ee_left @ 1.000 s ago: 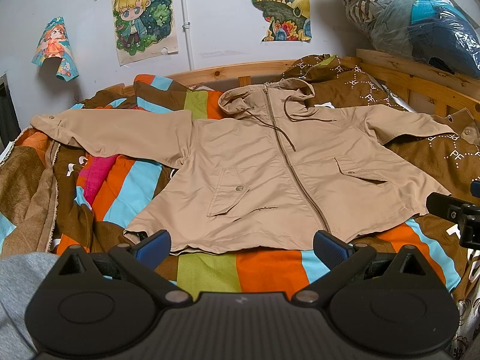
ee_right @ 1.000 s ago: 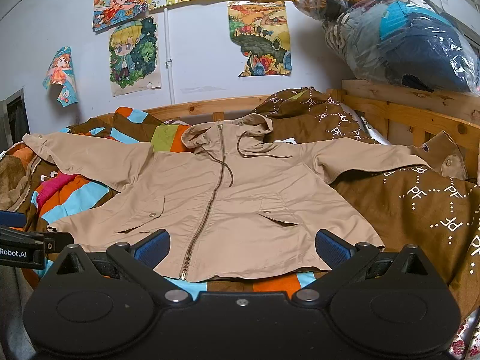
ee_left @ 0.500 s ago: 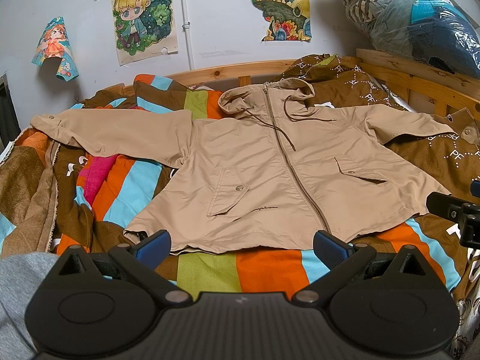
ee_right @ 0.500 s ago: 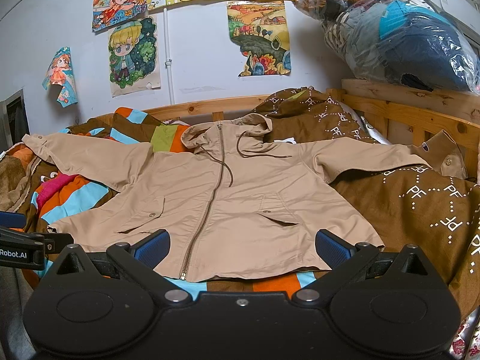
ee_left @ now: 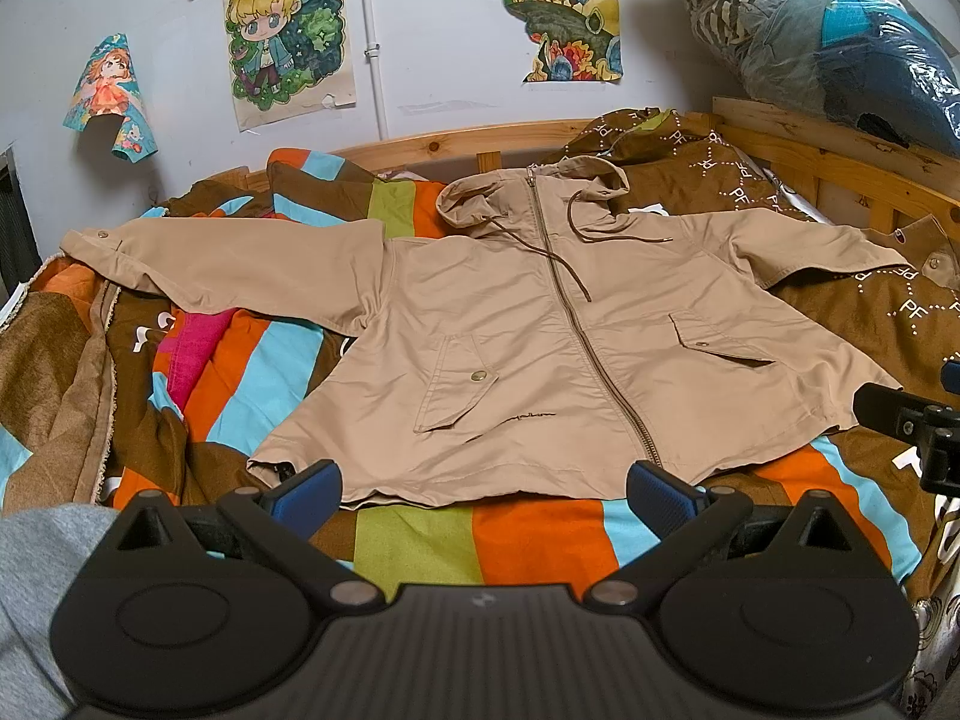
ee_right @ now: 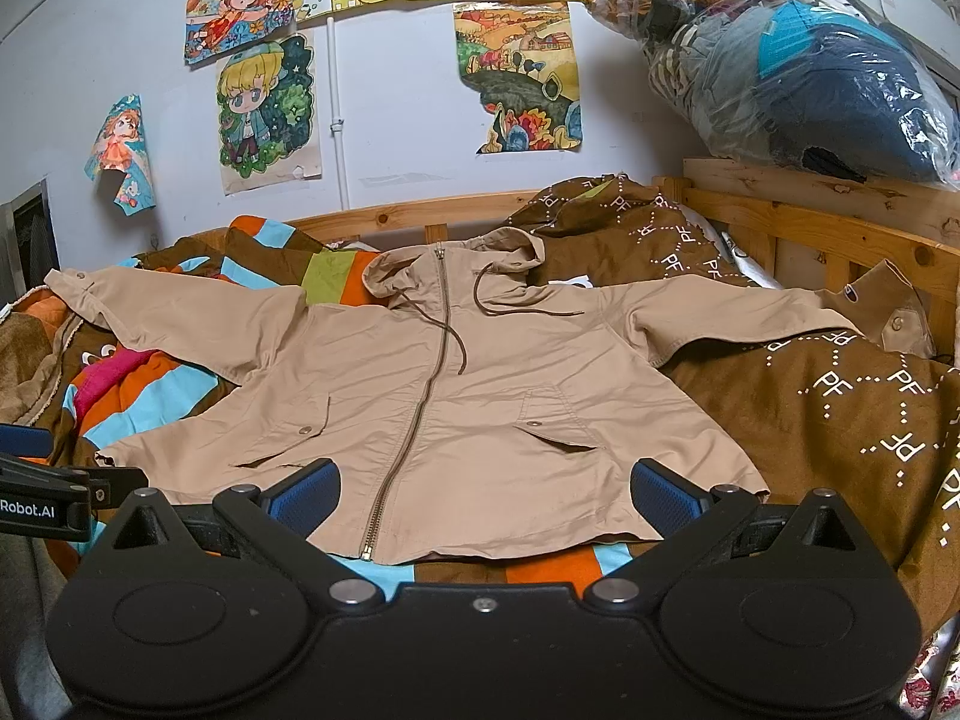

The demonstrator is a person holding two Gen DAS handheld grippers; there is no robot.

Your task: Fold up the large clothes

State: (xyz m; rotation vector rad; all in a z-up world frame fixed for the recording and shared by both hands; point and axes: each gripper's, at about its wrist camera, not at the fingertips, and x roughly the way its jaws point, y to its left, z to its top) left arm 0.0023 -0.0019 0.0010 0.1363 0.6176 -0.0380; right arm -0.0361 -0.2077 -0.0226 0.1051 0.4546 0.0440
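A tan hooded zip jacket (ee_left: 540, 348) lies spread flat, front up, on the bed, with both sleeves stretched out sideways and the hood towards the wall. It also shows in the right wrist view (ee_right: 456, 408). My left gripper (ee_left: 483, 495) is open and empty, just short of the jacket's bottom hem. My right gripper (ee_right: 483, 492) is open and empty, its blue pads over the hem near the zip's lower end. The right gripper's side shows at the right edge of the left wrist view (ee_left: 912, 420).
A striped orange, blue and brown blanket (ee_left: 252, 360) covers the bed's left. A brown patterned blanket (ee_right: 840, 396) lies on the right. A wooden bed rail (ee_right: 828, 222) runs behind, with a plastic bag of clothes (ee_right: 792, 60) on top. Posters hang on the wall.
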